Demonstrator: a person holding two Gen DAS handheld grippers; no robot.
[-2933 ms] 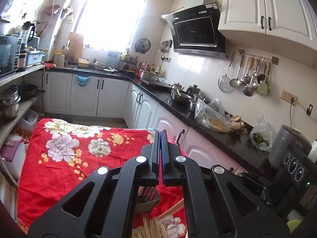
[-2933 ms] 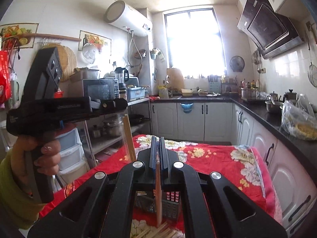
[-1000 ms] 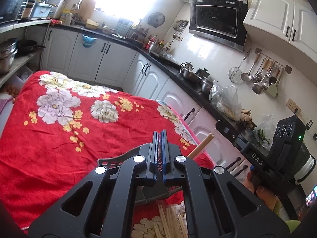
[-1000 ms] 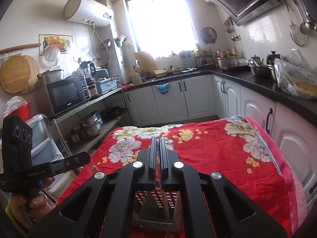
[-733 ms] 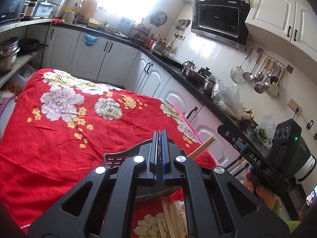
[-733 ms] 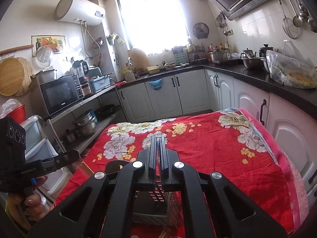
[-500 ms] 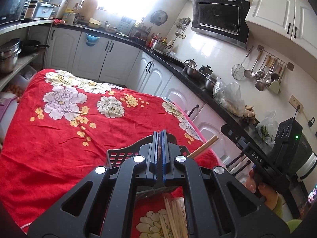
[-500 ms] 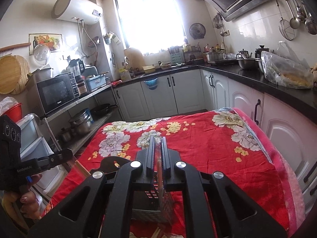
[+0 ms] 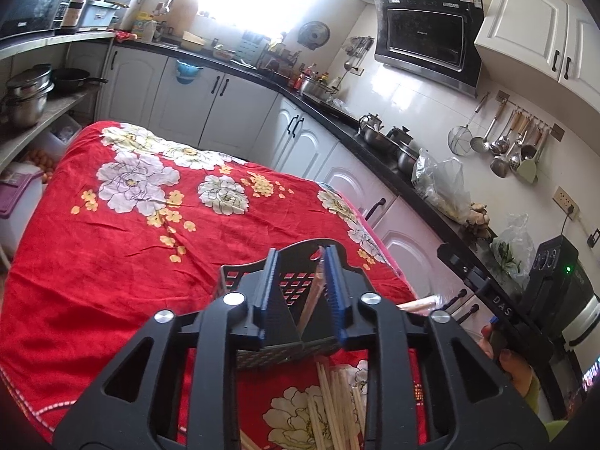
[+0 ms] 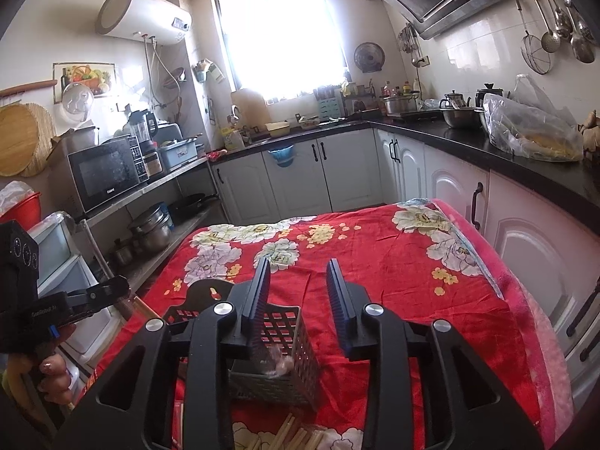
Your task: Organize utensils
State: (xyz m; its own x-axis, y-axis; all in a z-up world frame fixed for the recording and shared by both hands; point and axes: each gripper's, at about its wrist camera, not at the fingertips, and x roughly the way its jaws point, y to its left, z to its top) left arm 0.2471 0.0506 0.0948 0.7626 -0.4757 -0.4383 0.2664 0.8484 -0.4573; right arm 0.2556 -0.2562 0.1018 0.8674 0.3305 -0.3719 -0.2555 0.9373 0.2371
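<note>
In the left wrist view my left gripper hangs over the black slotted basket, its jaws opening. A wooden chopstick stands loose between the pads, slanting down into the basket. In the right wrist view my right gripper is also above the basket, jaws opening with nothing between them. A blurred chopstick end lies inside the basket below. A pile of loose chopsticks lies on the red cloth just in front of the basket; its near end shows as chopsticks.
The basket stands on a table under a red floral cloth. Each view shows the other gripper held by a hand at the table's side. White cabinets and a black counter run along the right, shelves with pots on the left.
Both grippers were shut on a chopstick; now both sets of jaws have parted. The right one's chopstick has dropped into the basket, and the left one's stands loose between its pads.
</note>
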